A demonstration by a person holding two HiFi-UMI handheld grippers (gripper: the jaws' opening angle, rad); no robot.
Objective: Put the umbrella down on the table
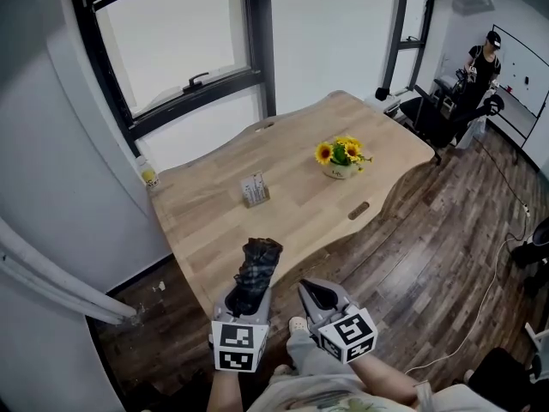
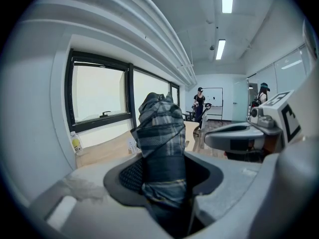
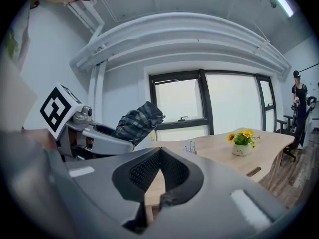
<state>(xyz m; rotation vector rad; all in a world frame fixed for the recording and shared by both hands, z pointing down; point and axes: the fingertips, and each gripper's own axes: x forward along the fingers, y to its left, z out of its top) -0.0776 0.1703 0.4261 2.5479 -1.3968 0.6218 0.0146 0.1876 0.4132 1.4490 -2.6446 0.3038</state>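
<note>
A folded dark plaid umbrella (image 1: 260,260) sticks out forward and upward from my left gripper (image 1: 247,297), whose jaws are shut on its lower part. Seen from the head, its top end reaches over the near edge of the wooden table (image 1: 292,204). In the left gripper view the umbrella (image 2: 160,133) fills the gap of the left gripper (image 2: 162,169). My right gripper (image 1: 319,297) hovers just right of it, apart from the umbrella and holding nothing. In the right gripper view the right gripper (image 3: 159,156) has its tips together, and the umbrella (image 3: 139,121) shows at the left.
On the table stand a pot of yellow flowers (image 1: 340,157) and a small box (image 1: 255,190). A small bottle (image 1: 147,172) sits by the window at the table's left corner. A person (image 1: 480,63) stands at the far right near dark chairs (image 1: 429,114). Wooden floor lies to the right.
</note>
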